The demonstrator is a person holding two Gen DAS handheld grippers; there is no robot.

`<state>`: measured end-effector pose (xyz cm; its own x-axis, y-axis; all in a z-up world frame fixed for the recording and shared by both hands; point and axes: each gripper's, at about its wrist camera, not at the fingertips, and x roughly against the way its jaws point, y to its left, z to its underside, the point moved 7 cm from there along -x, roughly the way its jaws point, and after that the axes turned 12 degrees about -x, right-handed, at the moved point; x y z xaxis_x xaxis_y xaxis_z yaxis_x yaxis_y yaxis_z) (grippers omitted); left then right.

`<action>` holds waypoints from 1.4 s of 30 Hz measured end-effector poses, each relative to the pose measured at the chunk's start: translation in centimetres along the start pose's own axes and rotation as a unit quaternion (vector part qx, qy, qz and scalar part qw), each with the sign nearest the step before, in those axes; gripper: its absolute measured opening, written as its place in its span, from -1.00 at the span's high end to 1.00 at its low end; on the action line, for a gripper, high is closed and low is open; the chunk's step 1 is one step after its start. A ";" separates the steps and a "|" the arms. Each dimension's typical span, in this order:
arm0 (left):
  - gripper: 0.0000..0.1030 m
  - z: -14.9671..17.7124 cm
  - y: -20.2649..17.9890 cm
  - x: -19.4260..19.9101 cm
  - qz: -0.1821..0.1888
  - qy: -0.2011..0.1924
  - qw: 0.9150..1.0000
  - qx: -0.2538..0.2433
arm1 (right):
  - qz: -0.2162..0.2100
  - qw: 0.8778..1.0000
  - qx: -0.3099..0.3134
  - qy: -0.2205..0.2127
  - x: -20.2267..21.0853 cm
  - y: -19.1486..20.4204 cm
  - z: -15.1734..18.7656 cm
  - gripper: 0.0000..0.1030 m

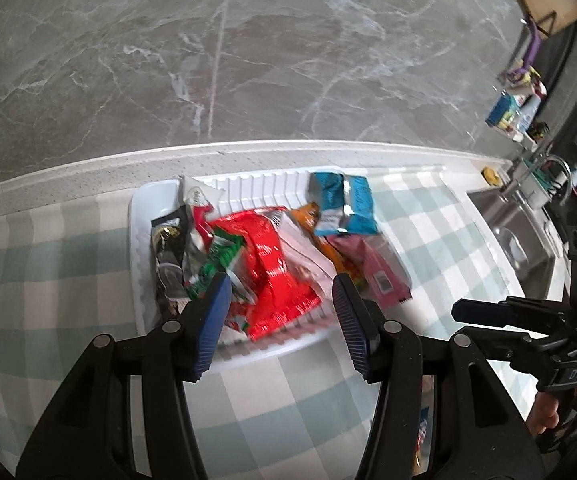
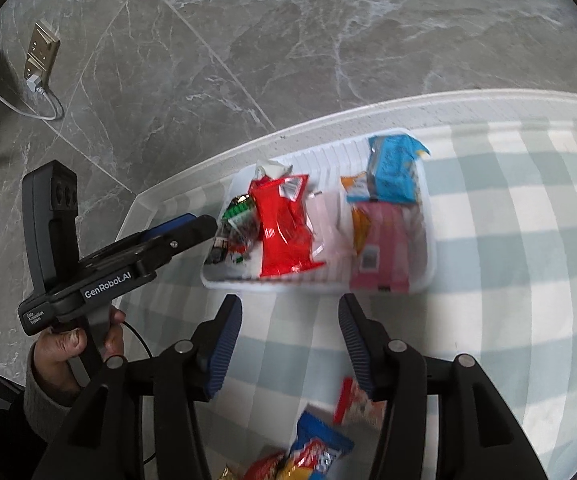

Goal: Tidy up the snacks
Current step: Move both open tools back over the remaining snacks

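Both sets of tongs hang over the checked cloth on the worktop [image 1: 68, 248], and neither has anything in its grip. The left tongs [image 1: 282, 292] stand partly open, jaws apart with empty air between them, poised right over the near rim of the white tray [image 1: 144, 216] — the red packet [image 1: 272, 264] lies just beyond the gap, the green-and-silver wrappers [image 1: 204, 256] sit by the left finger, and the pink packet [image 1: 376, 268] is just past the right one. Farther back in the tray, the blue packet [image 1: 344, 204] rests on top of an orange one [image 1: 308, 220]. The right tongs [image 2: 290, 312] are likewise partly open and holding nothing, a little short of the tray's near edge, with the tray straight ahead of them. Below and behind the right tongs, loose snacks [image 2: 316, 452] lie on the cloth — a blue-and-red bag and a red-edged packet close to the right finger, blurred. Off to the left of the right tongs, a hand [image 2: 68, 348] grips the other tool's handle.
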<state>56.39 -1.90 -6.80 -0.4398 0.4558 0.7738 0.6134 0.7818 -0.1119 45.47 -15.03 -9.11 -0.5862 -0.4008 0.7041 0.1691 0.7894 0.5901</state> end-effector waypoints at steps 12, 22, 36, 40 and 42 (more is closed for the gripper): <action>0.01 3.4 -3.9 1.1 0.026 0.023 0.999 -0.029 | 0.026 0.999 -0.035 0.002 2.0 -3.3 4.3 -0.05; -0.05 9.1 -8.5 1.6 0.093 0.069 0.992 -0.040 | 0.060 0.997 -0.051 0.005 2.7 -5.9 7.4 -0.06; -0.07 14.8 -11.7 2.3 0.161 0.118 0.978 -0.068 | 0.062 0.997 -0.044 0.034 2.2 -5.7 10.9 -0.17; -0.10 15.8 -12.1 2.2 0.165 0.134 0.974 -0.075 | 0.053 0.996 -0.035 0.068 0.9 -4.7 13.2 -0.17; -0.10 16.3 -12.2 1.9 0.164 0.143 0.973 -0.077 | 0.053 0.995 -0.030 0.078 0.3 -4.2 14.1 -0.17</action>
<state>37.37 -3.67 -14.10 -0.0180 0.5160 0.8564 0.7903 0.5320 -0.3039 33.44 -11.92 -16.97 -0.4325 -0.3873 0.8142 0.2729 0.8044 0.5276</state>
